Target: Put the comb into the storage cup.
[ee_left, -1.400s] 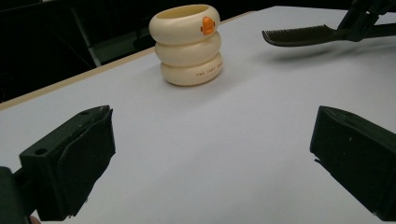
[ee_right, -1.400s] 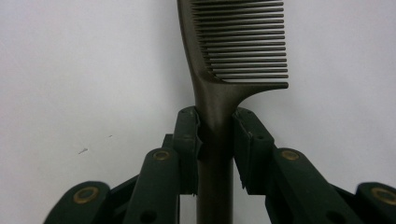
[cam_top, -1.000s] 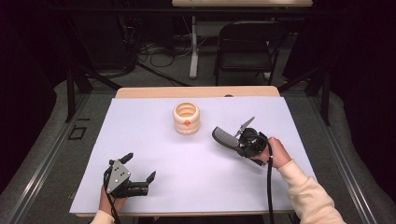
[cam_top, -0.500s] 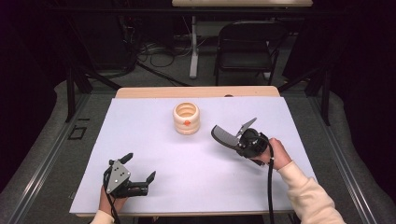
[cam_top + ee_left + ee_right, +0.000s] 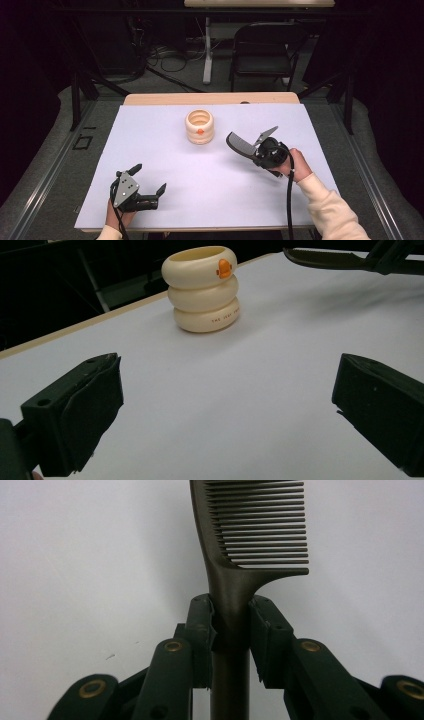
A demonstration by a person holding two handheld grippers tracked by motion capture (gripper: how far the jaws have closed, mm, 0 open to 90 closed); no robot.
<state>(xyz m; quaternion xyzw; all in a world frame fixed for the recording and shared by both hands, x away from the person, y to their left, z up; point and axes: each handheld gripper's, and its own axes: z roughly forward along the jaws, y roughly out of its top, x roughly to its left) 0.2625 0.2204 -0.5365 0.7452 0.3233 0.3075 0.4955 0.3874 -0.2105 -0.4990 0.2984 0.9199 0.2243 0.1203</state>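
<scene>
A: State the right gripper [image 5: 231, 625] condition.
B: Jaws clamped on the handle of a dark comb [image 5: 250, 535]; comb teeth extend past the jaw tips, above the white table cover [image 5: 165, 150], just right of the cream ringed holder [image 5: 200, 126].
A: And the left gripper [image 5: 227, 405]?
B: Jaws spread wide apart, nothing between them. It rests near the table's front left edge, aimed toward the holder, well apart from it.
</scene>
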